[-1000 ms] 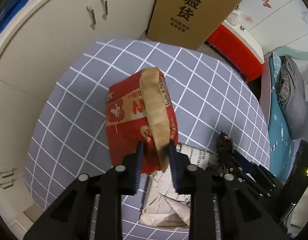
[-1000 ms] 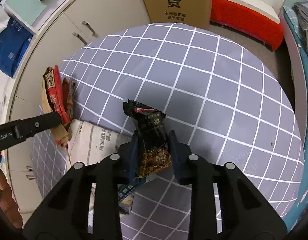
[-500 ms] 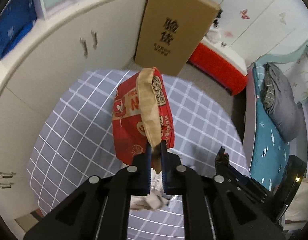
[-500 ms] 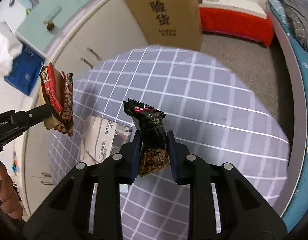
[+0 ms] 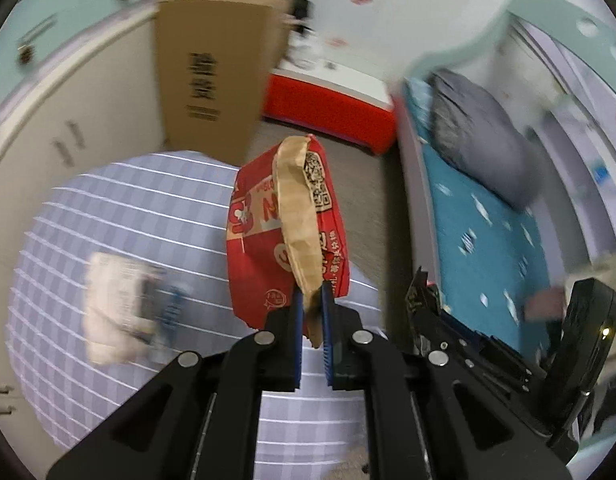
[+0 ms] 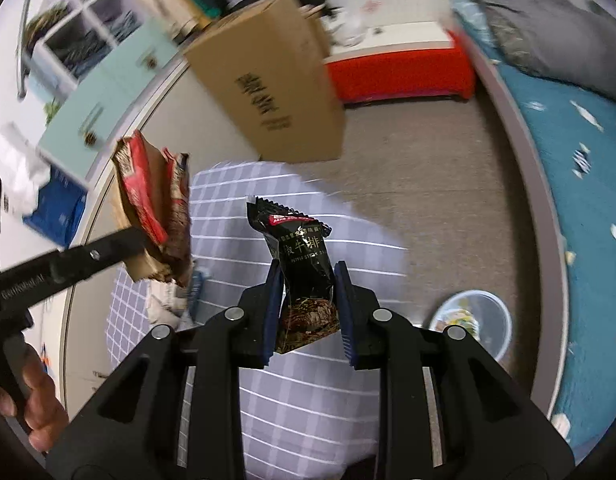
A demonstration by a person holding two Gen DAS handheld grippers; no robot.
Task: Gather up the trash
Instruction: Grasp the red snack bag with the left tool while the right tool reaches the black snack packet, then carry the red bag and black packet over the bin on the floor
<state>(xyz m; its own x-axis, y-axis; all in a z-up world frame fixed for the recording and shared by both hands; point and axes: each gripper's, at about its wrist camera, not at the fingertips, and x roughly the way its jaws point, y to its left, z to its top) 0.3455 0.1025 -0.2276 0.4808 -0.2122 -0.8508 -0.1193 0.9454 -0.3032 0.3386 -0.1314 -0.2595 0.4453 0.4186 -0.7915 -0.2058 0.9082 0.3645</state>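
Closest to us, our left gripper [image 5: 311,312] has its jaws pressed tight on the bottom edge of a red paper bag [image 5: 286,236]. The bag stands up from the jaws, up in the air. It is red with a brown folded strip down its middle.

Our right gripper [image 6: 306,312] has its jaws pinching a small black snack packet [image 6: 304,276] by its sides. The packet sticks up from the jaws, in the air too. In the right wrist view we also see the red paper bag [image 6: 148,208] off to the left, gripped by the other tool, and a hand [image 6: 32,400] holding that tool low at the left edge.

Below both grippers is the round worktop [image 5: 148,208] with a purple cloth and white lines. A crumpled white wrapper [image 5: 116,304] lies on it, to the left of the red bag. It looks blurry.

Past the worktop is the brown floor. A clear bowl-like thing [image 6: 471,320] sits on the floor near the bed [image 6: 579,208], and we cannot tell what is in it.

Farther back, a big cardboard box [image 5: 212,76] stands by the white cupboards [image 5: 40,128]. A red bench [image 5: 331,108] is against the far wall.
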